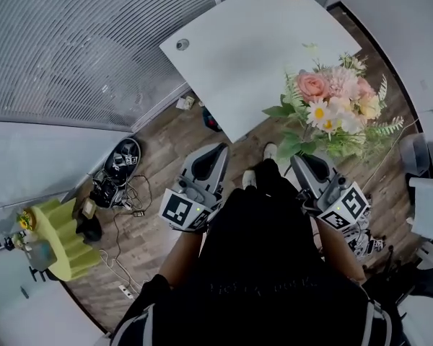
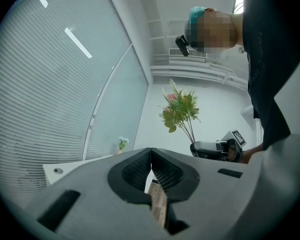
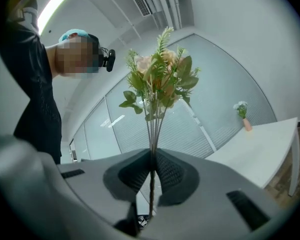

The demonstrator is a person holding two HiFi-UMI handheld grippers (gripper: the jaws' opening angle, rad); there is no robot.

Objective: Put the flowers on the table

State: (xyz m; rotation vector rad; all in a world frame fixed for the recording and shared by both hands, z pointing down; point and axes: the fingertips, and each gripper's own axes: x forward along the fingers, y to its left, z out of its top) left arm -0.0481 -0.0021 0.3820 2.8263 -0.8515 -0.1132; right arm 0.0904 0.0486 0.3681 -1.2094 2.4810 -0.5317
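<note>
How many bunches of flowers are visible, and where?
2. One large bouquet is held by its stems in the right gripper. One small bunch stands in a pot on the white table. Others may be hidden.

No words or numbers can be read. Faint print on the person's black shirt [image 1: 252, 288], nearest the camera, is perhaps lettering. The left gripper [image 1: 218, 152] and right gripper [image 1: 300, 161] bear only patterned square markers.

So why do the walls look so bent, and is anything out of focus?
Left gripper view: the wide-angle lens bows the window blinds, and the corners go dark. Right gripper view: same bending, with the flowers sharp. Head view: evenly lit and crisp, no hard shadow on the table.
</note>
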